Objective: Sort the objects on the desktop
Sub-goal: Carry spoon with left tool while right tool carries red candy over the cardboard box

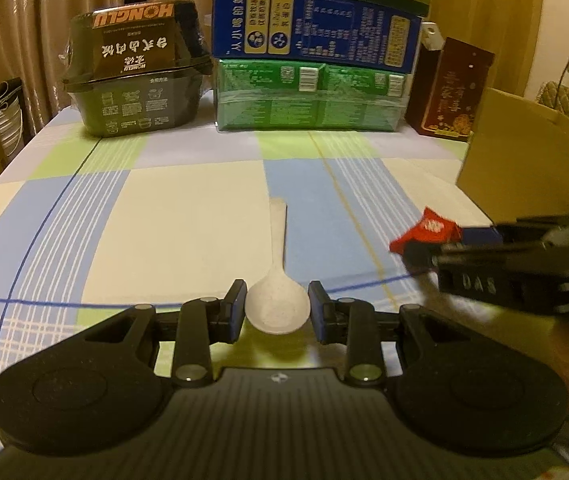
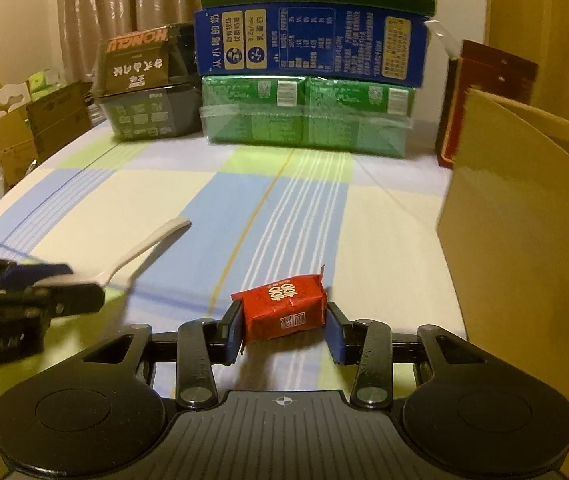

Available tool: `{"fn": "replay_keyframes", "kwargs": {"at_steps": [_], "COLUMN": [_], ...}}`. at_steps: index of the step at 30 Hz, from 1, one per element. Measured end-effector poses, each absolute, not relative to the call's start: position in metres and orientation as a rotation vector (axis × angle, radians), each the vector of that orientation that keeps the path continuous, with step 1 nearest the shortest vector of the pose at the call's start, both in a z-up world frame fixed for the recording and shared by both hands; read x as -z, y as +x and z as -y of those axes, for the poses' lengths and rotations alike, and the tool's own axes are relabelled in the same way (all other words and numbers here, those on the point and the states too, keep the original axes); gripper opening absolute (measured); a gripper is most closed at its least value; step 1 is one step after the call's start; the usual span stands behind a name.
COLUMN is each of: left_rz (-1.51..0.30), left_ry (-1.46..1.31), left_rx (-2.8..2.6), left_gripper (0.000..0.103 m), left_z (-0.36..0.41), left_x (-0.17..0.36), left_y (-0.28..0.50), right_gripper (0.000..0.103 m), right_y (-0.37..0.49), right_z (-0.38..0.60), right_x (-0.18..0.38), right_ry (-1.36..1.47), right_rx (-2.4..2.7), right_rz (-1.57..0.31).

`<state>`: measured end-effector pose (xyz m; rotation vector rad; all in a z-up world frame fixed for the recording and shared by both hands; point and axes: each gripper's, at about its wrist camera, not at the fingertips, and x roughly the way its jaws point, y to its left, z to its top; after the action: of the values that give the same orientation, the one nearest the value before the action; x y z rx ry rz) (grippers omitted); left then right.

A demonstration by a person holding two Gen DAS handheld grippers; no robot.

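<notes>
A white plastic spoon (image 1: 277, 280) lies on the checked tablecloth, handle pointing away. Its bowl sits between the fingers of my left gripper (image 1: 277, 307), which stand just off its sides, open. From the right wrist view the spoon (image 2: 140, 254) looks lifted at the handle end. A red wrapped candy (image 2: 282, 308) sits between the fingers of my right gripper (image 2: 284, 330), which touch both its sides. The candy (image 1: 424, 232) also shows in the left wrist view, held above the cloth by the right gripper (image 1: 436, 246).
A cardboard box (image 2: 524, 240) stands at the right. At the back are a black food container (image 1: 136, 76), stacked green and blue cartons (image 1: 312, 80) and a dark red box (image 1: 454, 88). The table edge curves away at the left.
</notes>
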<state>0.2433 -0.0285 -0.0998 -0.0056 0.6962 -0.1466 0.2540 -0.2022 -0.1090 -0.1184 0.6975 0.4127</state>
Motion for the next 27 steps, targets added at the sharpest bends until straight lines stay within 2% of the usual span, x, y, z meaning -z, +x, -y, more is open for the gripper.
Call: {"fn": "replay_keyframes", "kwargs": {"at_steps": [14, 27], "left_rz": [-0.723, -0.759], "left_ry": [-0.011, 0.094], "left_rx": [0.139, 0.141], "left_gripper": [0.028, 0.028], "left_z": [0.061, 0.1], "left_x": [0.093, 0.11], "left_y": [0.155, 0.097], "right_gripper": [0.038, 0.038], "right_y": [0.136, 0.106], "right_z": [0.245, 0.262], "right_x": [0.095, 0.088], "right_ry": [-0.06, -0.069], "right_rx": [-0.399, -0.398], "right_rz": [-0.757, -0.756]}}
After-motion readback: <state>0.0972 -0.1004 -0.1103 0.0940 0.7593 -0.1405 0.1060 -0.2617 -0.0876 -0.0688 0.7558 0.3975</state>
